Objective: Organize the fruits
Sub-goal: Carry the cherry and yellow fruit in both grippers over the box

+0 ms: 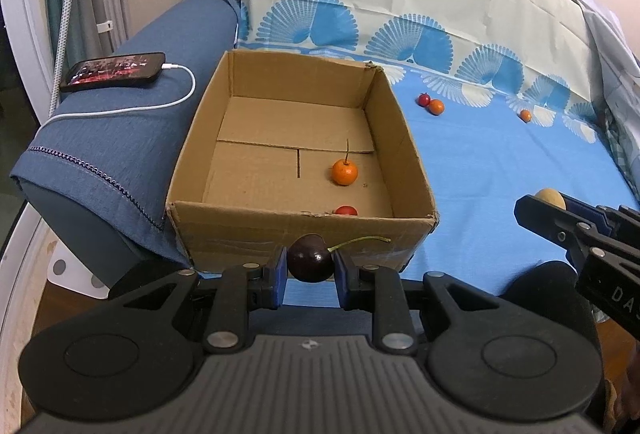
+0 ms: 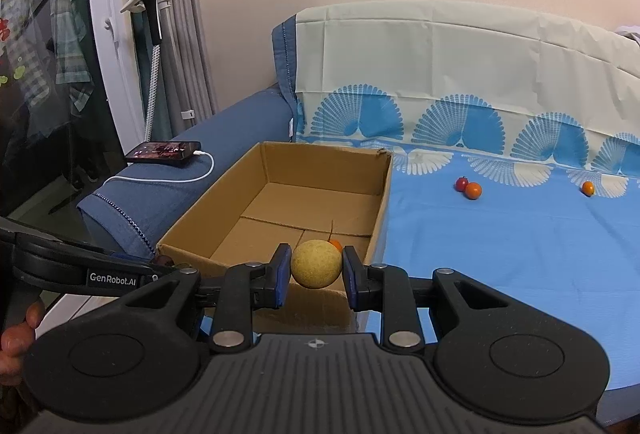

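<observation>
- Two fruits lie inside the cardboard box (image 1: 304,138) in the left wrist view: a small orange with a stem (image 1: 344,172) toward the right of the floor, and a red fruit (image 1: 346,210) tight against the near wall, half hidden by it.
- The left gripper (image 1: 311,266) is clamped on a dark cherry (image 1: 310,259), its blue pads pressing both sides; the green stalk points right. The cherry hangs just in front of the box's near wall, outside it.
- The box sits at the left edge of the blue cloth (image 1: 500,162), touching the sofa armrest (image 1: 120,138), where a phone (image 1: 114,71) lies with a white cable (image 1: 160,102) plugged in.
- Three fruits lie toward the cloth's far edge: a red one (image 1: 424,99) touching an orange one (image 1: 436,107), and another orange one (image 1: 525,115) well apart, nearer the far right corner.
- At the right edge the right gripper (image 1: 540,204) shows side-on, with a yellow ball-shaped fruit (image 1: 552,197) at its tips.
- In the right wrist view, the right gripper (image 2: 316,268) grips that yellow round fruit (image 2: 316,264) between its pads, over the box's (image 2: 276,190) near right corner.
- The stemmed orange (image 2: 336,244) peeks out behind it, inside the box.
- The red (image 2: 461,183) and orange (image 2: 473,190) pair and the lone orange (image 2: 588,188) lie near the far edge of the cloth (image 2: 500,254).
- The left gripper (image 2: 160,266) reaches in from the left, a hand (image 2: 18,338) on its handle; its tips are too hidden here to judge.
</observation>
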The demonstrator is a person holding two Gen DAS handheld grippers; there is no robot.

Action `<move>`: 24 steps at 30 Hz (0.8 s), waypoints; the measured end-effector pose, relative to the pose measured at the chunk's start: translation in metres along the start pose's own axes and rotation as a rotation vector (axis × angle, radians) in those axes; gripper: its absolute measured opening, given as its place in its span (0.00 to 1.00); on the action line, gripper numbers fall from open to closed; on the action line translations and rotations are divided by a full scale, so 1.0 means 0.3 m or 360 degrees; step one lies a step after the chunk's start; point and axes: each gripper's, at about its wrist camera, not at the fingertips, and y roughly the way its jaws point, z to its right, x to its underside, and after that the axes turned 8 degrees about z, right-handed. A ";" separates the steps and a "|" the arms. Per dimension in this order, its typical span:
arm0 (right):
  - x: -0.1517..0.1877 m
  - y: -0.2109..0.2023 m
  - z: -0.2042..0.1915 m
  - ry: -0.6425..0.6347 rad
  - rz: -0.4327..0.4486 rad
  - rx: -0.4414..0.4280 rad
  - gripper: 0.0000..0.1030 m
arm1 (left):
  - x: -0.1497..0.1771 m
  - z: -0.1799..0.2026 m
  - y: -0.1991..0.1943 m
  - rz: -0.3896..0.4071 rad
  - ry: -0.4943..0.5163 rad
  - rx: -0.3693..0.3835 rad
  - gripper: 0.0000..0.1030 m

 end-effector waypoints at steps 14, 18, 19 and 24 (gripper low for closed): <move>0.009 0.029 0.009 0.0017 -0.0046 -0.0002 0.27 | -0.005 -0.021 0.027 -0.0024 -0.0038 -0.0013 0.26; 0.008 0.040 0.010 0.0018 -0.0058 -0.0001 0.27 | -0.010 -0.027 0.036 -0.0028 -0.0049 -0.0017 0.26; 0.008 0.043 0.011 0.0018 -0.0059 0.0000 0.27 | -0.012 -0.029 0.038 -0.0029 -0.0053 -0.0017 0.26; 0.003 0.058 0.017 0.0019 -0.0064 0.0015 0.27 | -0.024 -0.041 0.053 -0.0027 -0.0067 -0.0021 0.26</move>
